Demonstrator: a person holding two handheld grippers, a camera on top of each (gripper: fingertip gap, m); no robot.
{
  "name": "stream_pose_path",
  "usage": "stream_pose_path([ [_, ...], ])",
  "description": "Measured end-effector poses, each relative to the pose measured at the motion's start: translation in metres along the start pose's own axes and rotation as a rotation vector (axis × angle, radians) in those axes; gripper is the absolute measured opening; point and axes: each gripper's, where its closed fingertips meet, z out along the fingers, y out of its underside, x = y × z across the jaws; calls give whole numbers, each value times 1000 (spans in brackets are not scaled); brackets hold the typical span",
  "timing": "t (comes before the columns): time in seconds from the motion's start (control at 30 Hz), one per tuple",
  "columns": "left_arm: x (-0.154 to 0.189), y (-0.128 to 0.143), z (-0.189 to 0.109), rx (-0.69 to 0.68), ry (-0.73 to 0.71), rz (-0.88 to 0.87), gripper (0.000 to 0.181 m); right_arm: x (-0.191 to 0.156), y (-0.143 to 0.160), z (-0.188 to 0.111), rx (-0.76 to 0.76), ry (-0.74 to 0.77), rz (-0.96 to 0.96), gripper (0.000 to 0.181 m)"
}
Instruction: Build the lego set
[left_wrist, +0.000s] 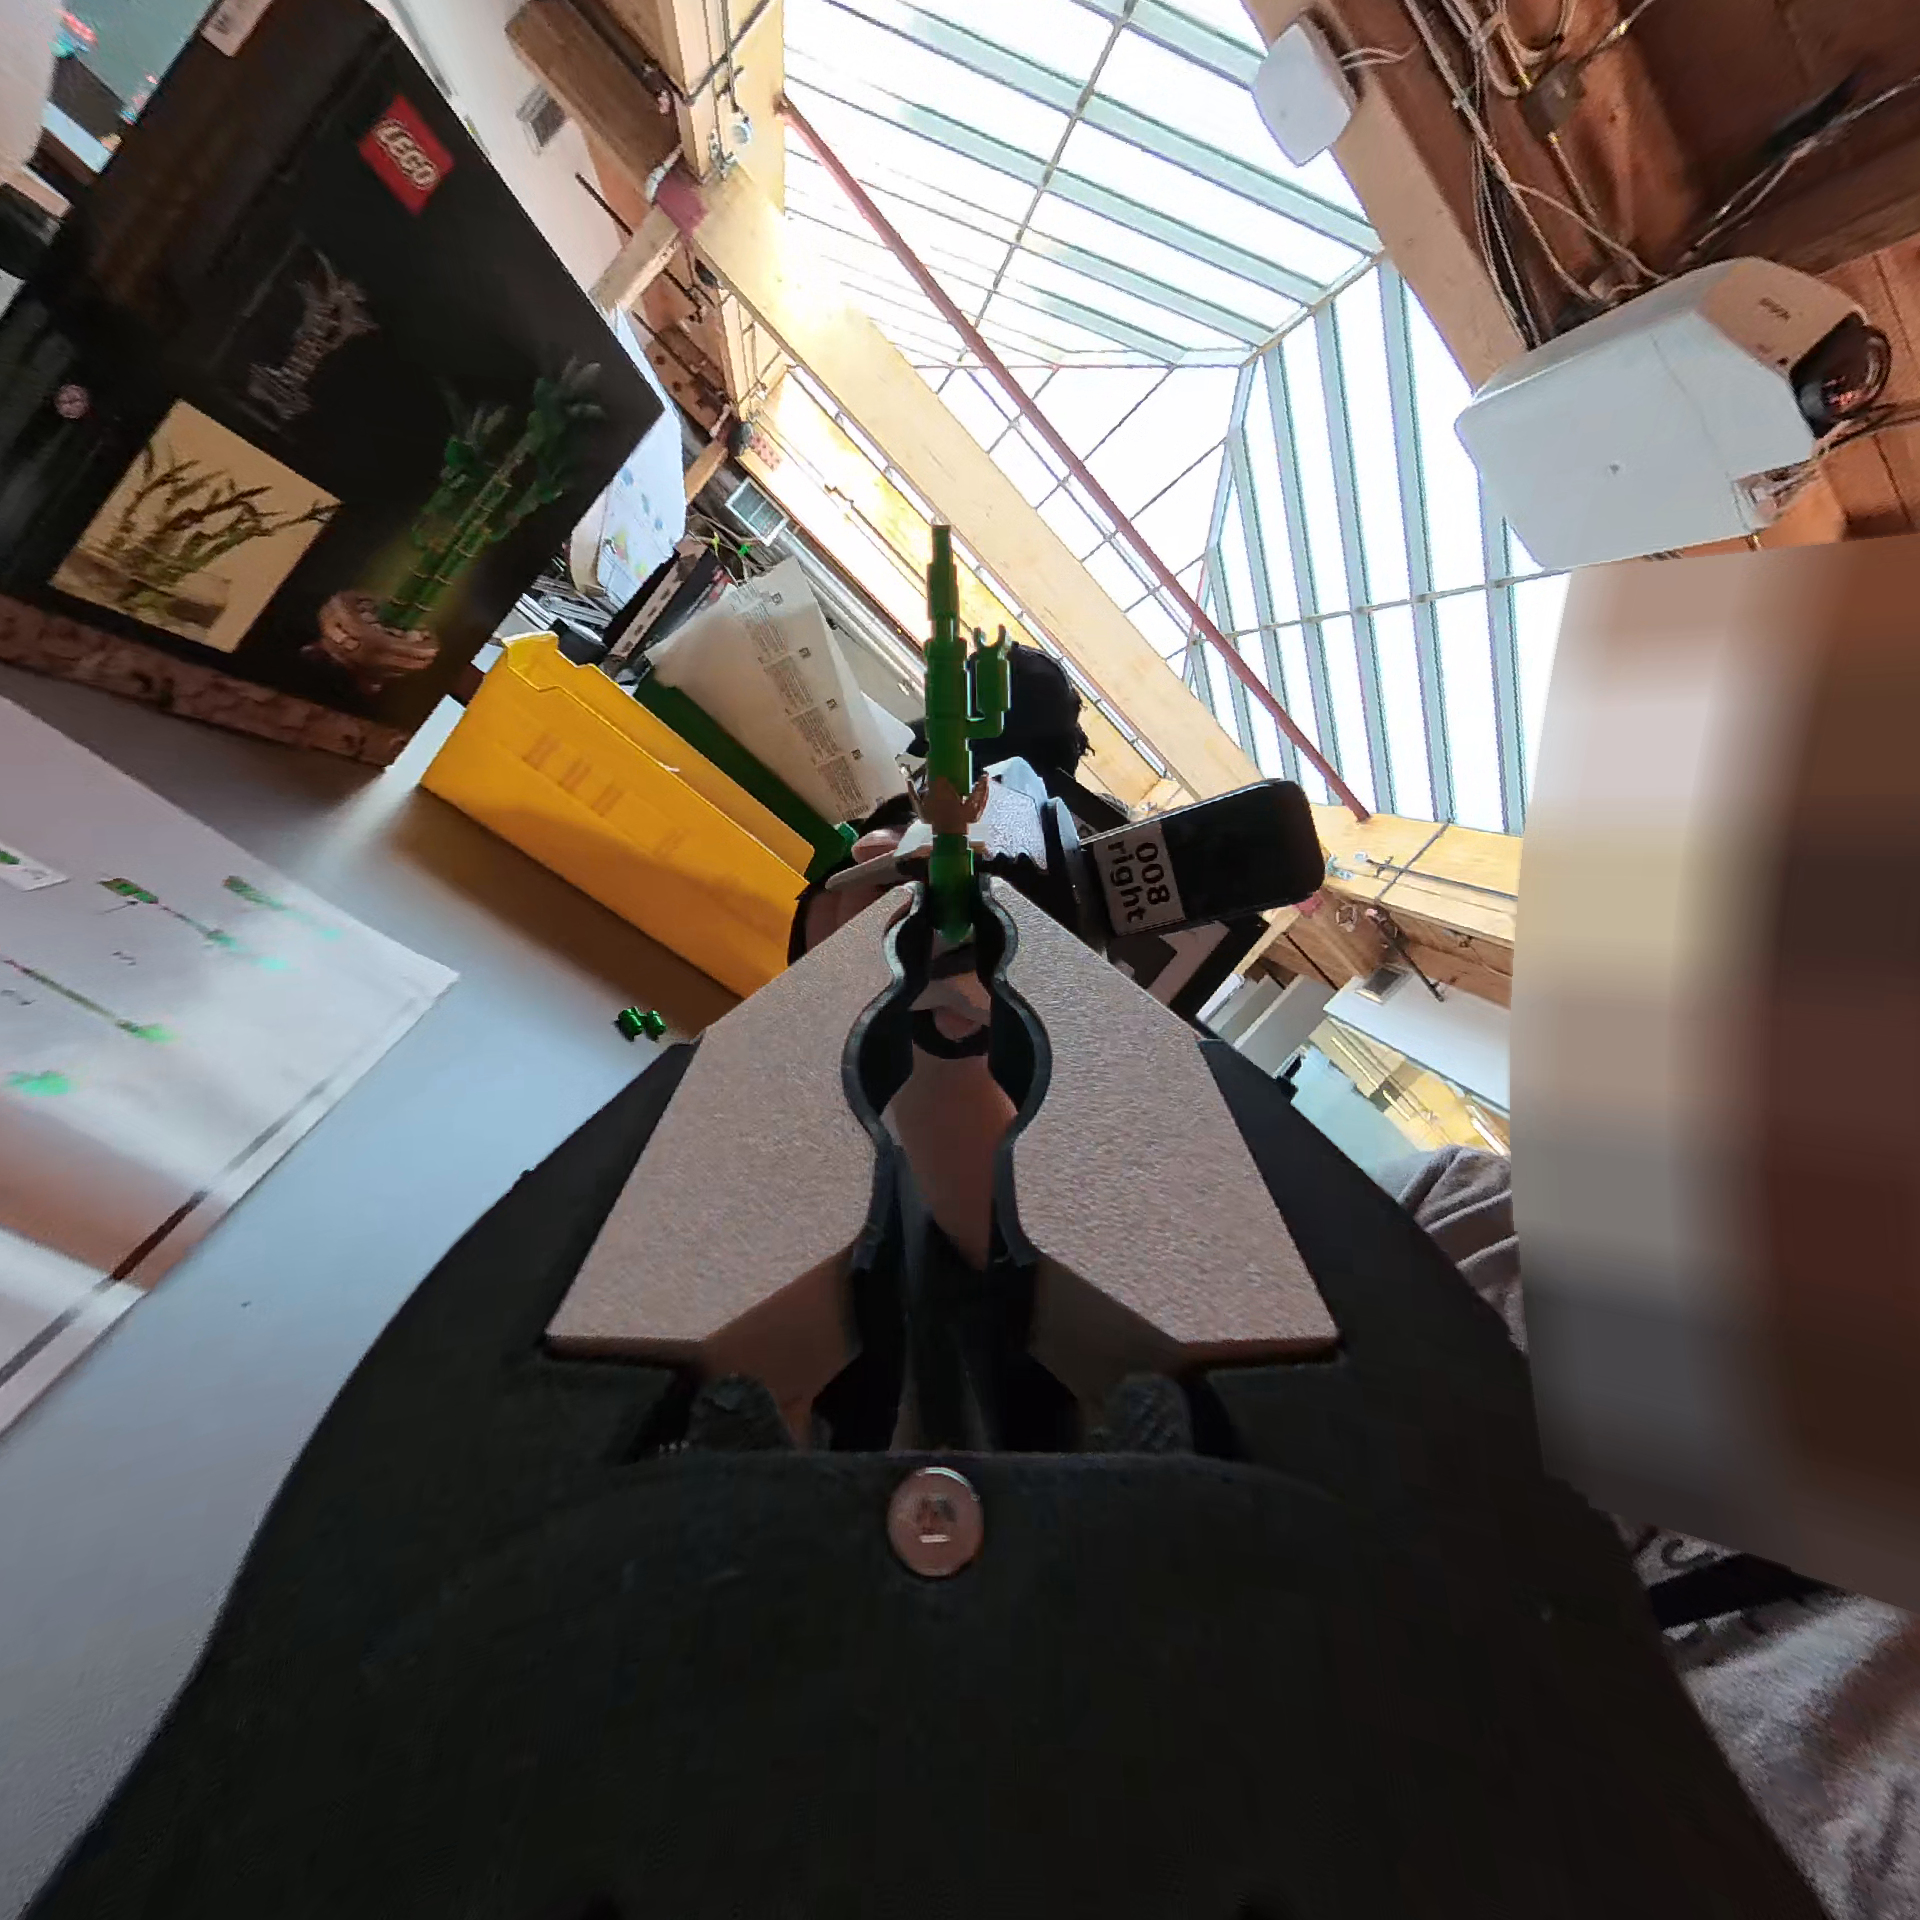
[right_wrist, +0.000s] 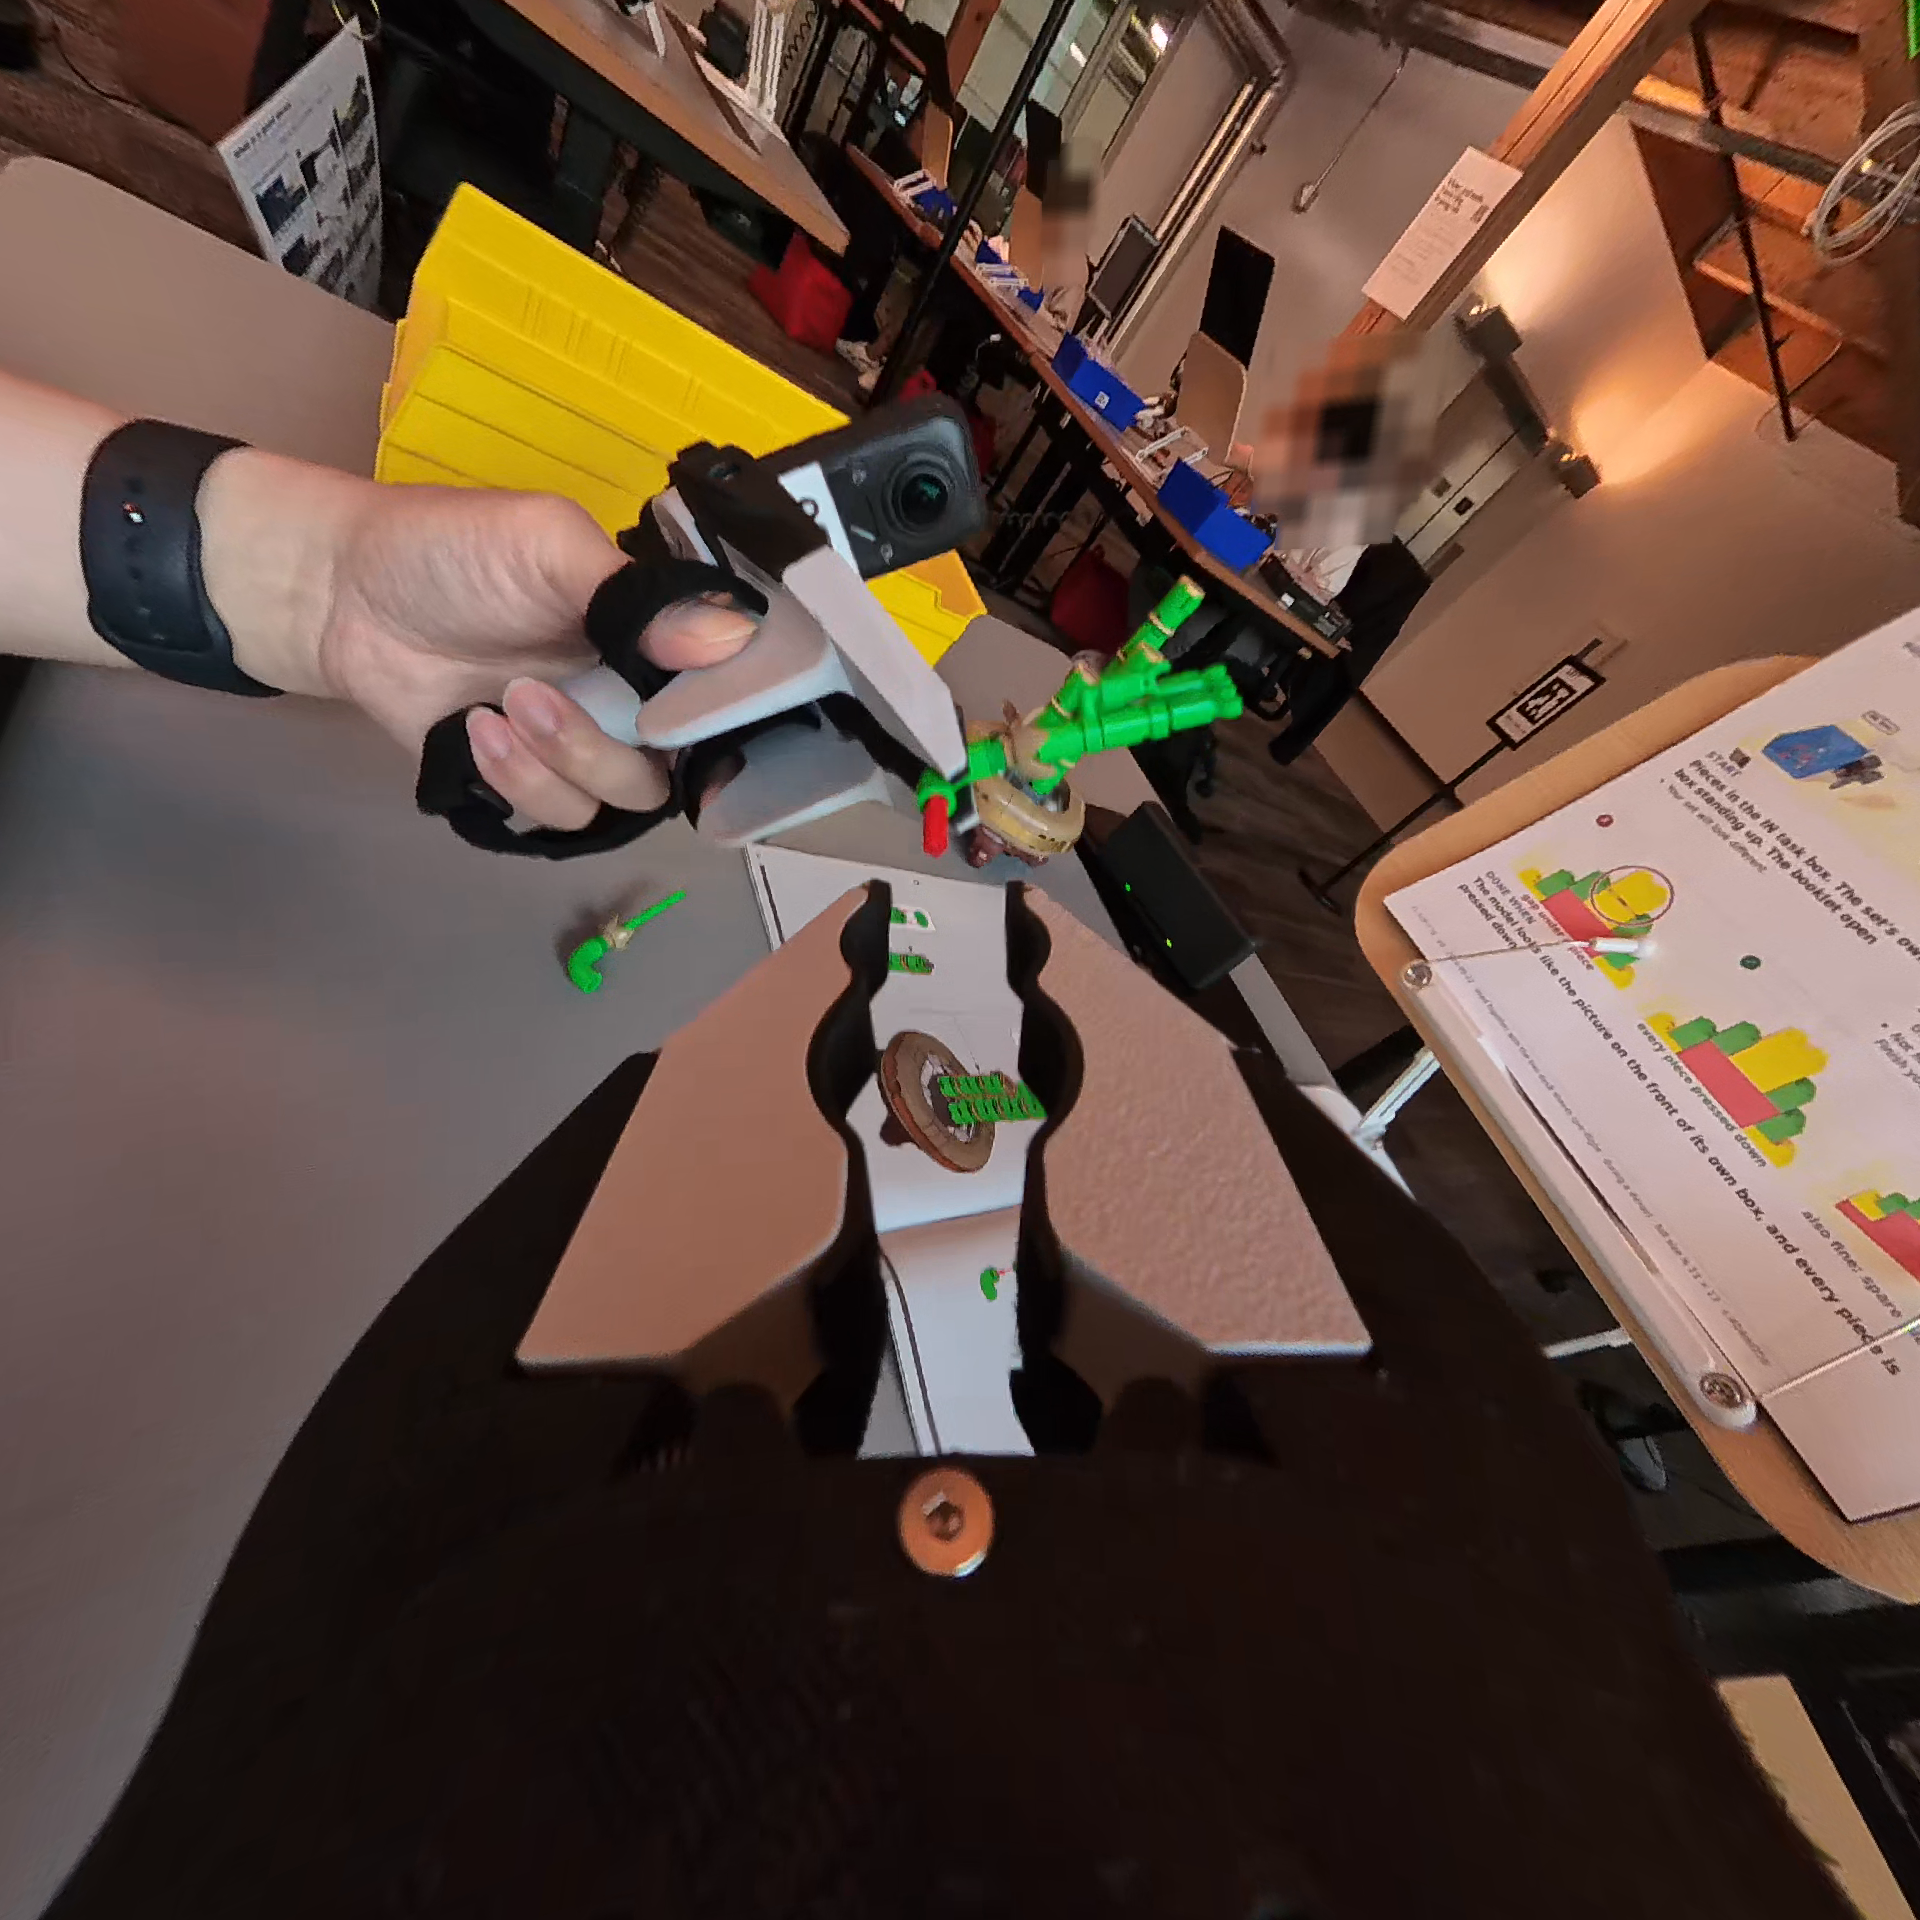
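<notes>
My left gripper (left_wrist: 948, 914) is shut on the lower end of a green bamboo stalk (left_wrist: 948, 707) with a side branch and a tan leaf ring, held up in the air. In the right wrist view the left gripper (right_wrist: 940, 774) is in a person's hand, with a red piece (right_wrist: 935, 826) at the stalk's lower end. A tan pot (right_wrist: 1029, 816) with green stalks (right_wrist: 1153, 701) sits just behind it; I cannot tell whether they touch. My right gripper (right_wrist: 943, 904) is open and empty above the instruction booklet (right_wrist: 935, 1226).
A loose green hooked piece (right_wrist: 613, 940) and small green pieces (left_wrist: 639, 1023) lie on the grey table. A yellow bin (right_wrist: 582, 364) and the set's black box (left_wrist: 312, 364) stand at the back. A wooden stand with a sheet (right_wrist: 1662, 1039) is at the right, a black device (right_wrist: 1164, 914) beside the booklet. The grippers are tip to tip, or close to it.
</notes>
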Motion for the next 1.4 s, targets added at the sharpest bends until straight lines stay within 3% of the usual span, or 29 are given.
stream_pose_path([
  [0.2, 7, 5, 7, -21, 37, 19, 5, -6, -10, -1, 33, -11, -11, 1],
  [1.4, 6, 5, 7, -16, 21, 25, 5, -3, -13, -1, 84, -78, 220, 5],
])
